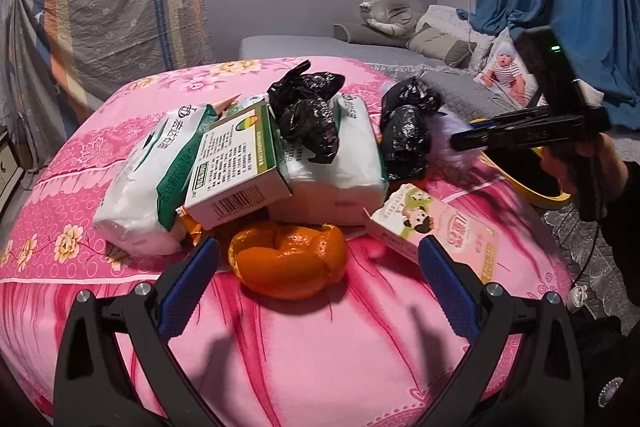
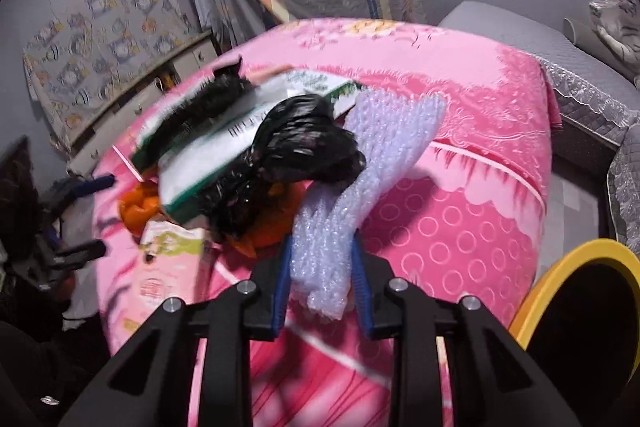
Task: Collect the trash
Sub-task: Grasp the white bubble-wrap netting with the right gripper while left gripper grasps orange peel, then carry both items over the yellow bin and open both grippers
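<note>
A trash pile lies on the pink flowered blanket [image 1: 304, 347]: an orange peel [image 1: 288, 263], a pink carton [image 1: 440, 227], a green-and-white box [image 1: 236, 167], two tissue packs [image 1: 136, 195] and two crumpled black bags [image 1: 308, 115]. My left gripper [image 1: 320, 261] is open, its blue pads standing either side of the orange peel without touching it. My right gripper [image 2: 322, 267] is shut on a sheet of bubble wrap [image 2: 384, 139] that trails up beside a black bag [image 2: 296, 155]. In the left wrist view the right gripper [image 1: 460, 141] is at the pile's right edge.
A yellow-rimmed bin [image 2: 560, 259] with a dark inside stands just right of the blanket, also visible as the yellow bin [image 1: 532, 187] below the right gripper. A grey mattress [image 1: 320, 45] with cushions lies behind. A low cabinet [image 2: 132, 107] runs along the left wall.
</note>
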`<state>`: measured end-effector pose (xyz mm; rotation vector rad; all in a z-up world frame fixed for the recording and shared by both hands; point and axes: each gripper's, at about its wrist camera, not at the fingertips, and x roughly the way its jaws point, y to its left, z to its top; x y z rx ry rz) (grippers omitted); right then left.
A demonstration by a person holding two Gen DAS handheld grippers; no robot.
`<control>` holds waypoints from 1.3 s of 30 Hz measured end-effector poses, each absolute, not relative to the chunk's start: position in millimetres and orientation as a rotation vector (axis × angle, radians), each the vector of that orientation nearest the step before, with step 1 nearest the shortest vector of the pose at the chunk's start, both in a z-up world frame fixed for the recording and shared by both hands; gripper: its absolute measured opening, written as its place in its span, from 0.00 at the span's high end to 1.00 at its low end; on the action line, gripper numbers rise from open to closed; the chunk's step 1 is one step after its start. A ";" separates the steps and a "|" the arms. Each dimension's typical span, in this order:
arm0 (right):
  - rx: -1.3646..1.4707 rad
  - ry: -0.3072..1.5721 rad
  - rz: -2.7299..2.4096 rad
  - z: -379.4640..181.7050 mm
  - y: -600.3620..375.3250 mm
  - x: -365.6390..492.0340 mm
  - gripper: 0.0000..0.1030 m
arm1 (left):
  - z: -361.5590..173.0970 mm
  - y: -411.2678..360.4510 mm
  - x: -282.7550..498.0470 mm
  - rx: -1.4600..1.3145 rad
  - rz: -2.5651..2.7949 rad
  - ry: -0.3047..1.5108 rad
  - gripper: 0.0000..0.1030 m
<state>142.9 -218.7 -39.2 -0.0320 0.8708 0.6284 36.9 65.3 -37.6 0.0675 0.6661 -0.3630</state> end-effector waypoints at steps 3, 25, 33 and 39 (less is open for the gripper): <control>0.004 0.817 0.624 -24.4 -227.0 128.1 0.75 | -42.2 68.4 45.1 0.023 -0.348 0.697 0.08; 0.163 0.686 0.597 11.9 -259.6 73.4 0.75 | -67.8 73.8 92.9 -0.046 -0.301 0.826 0.50; 0.190 0.682 0.562 13.0 -266.0 67.9 0.75 | -48.4 96.2 56.0 -0.082 -0.298 0.720 0.54; 0.245 0.675 0.510 14.7 -283.9 62.2 0.75 | -13.9 98.3 29.8 -0.077 -0.292 0.569 0.54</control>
